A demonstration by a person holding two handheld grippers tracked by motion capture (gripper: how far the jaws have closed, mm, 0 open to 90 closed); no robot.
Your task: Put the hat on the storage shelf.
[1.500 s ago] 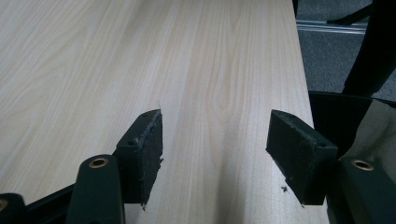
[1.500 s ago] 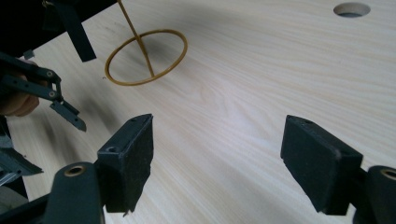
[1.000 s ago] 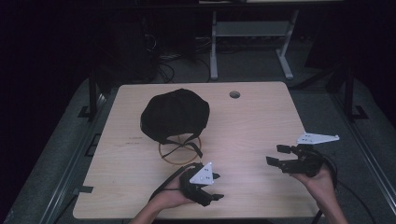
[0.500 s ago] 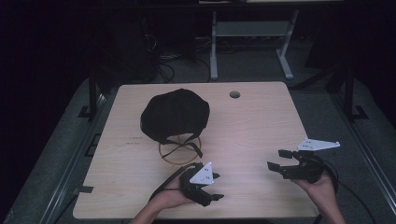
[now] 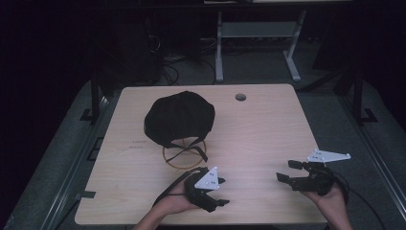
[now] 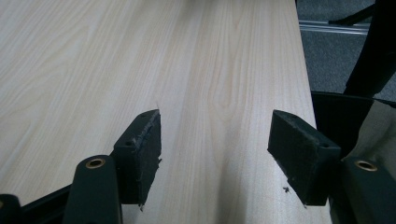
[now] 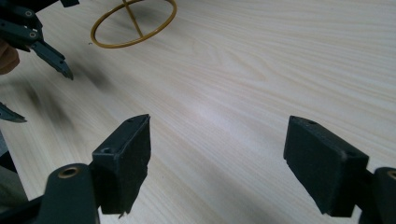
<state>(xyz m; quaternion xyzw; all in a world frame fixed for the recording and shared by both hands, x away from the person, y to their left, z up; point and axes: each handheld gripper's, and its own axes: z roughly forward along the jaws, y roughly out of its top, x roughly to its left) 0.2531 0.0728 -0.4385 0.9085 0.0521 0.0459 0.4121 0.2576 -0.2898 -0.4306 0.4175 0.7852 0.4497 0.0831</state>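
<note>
A black cap (image 5: 179, 120) sits on a gold wire stand whose ring base (image 5: 184, 154) rests on the wooden table (image 5: 258, 129), left of centre. My left gripper (image 5: 221, 192) lies low near the front edge, just in front of the ring, pointing right. Its jaws stand open over bare wood (image 6: 215, 154). My right gripper (image 5: 286, 171) hovers at the front right and points left, open, with nothing between the pads (image 7: 217, 158). The right gripper view also takes in the gold ring (image 7: 134, 23) and the left gripper's fingertips (image 7: 60, 67) at far left.
A round cable hole (image 5: 240, 97) is set near the table's far edge. Behind the table stand a grey metal frame (image 5: 219, 52) and loose cables on the floor. Dark carpet and a black leg (image 6: 369, 51) lie past the table's right edge.
The right gripper has sunk a little and drifted toward the near edge of the table. The left gripper, the cap and the stand have stayed where they were.
</note>
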